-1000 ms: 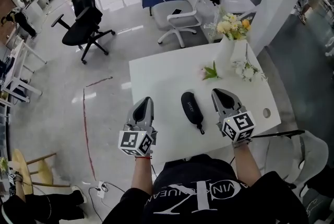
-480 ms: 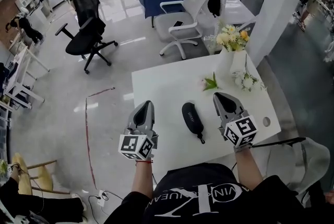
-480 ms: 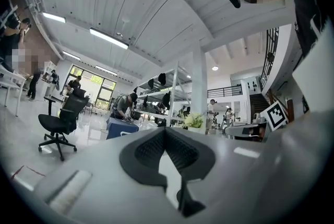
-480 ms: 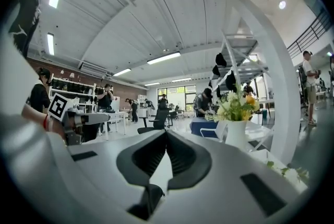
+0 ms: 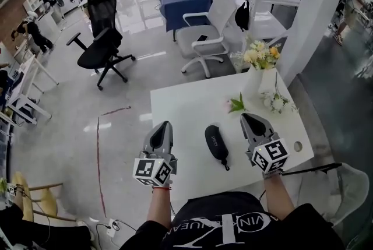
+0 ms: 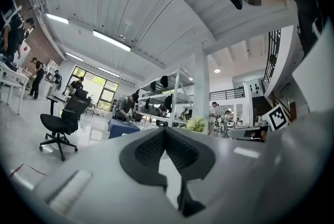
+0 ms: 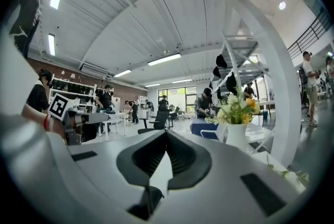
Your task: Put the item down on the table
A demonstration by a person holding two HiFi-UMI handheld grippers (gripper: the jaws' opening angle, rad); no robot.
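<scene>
A black zip case lies flat on the white table, between my two grippers and touched by neither. My left gripper hovers at the case's left, its jaws shut with nothing in them, as the left gripper view also shows. My right gripper hovers at the case's right, likewise shut and empty, with its jaws pointing toward a vase. Both point away from me over the table.
A white vase of flowers stands at the table's far right corner, with a loose pink flower and a white sprig near it. A cable hole sits by the right edge. A white chair stands beyond the table.
The head view has lifted a little, so more of the room shows. Both grippers keep their places either side of the case, still shut.
</scene>
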